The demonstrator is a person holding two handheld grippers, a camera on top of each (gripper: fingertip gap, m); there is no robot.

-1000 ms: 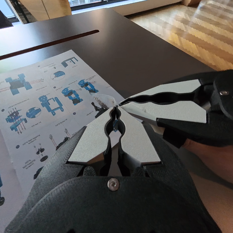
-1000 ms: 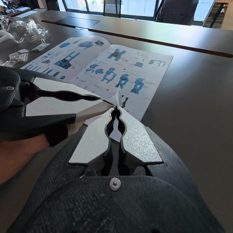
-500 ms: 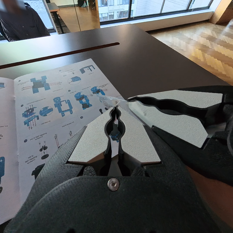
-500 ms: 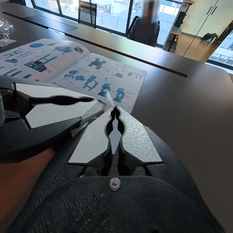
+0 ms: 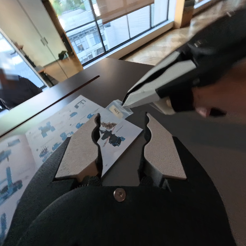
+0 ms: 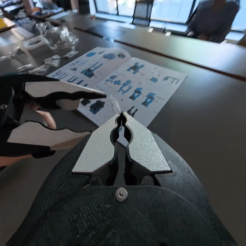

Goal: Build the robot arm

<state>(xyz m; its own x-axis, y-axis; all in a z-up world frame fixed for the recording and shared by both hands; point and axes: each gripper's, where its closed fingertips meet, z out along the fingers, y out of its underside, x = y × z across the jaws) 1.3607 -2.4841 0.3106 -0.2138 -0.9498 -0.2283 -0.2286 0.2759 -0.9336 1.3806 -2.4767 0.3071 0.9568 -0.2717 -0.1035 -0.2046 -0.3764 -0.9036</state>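
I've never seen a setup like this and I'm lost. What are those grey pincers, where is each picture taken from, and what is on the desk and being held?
No robot arm here: a person holds a hand-operated gripper in each hand, and each carries a camera looking forward along its two grey fingers.

The left wrist view shows the left gripper up close, its fingers spread open and empty. Farther off in it, the right gripper is shut on a small clear plastic bag bearing a yellowish sticker; small metal bits lie beneath it on the page.

The right wrist view shows the right gripper shut, the bag at its tips.

On the dark table lies an open instruction booklet with blue drawings. More crumpled plastic bags lie farther back. A person sits beyond the table.
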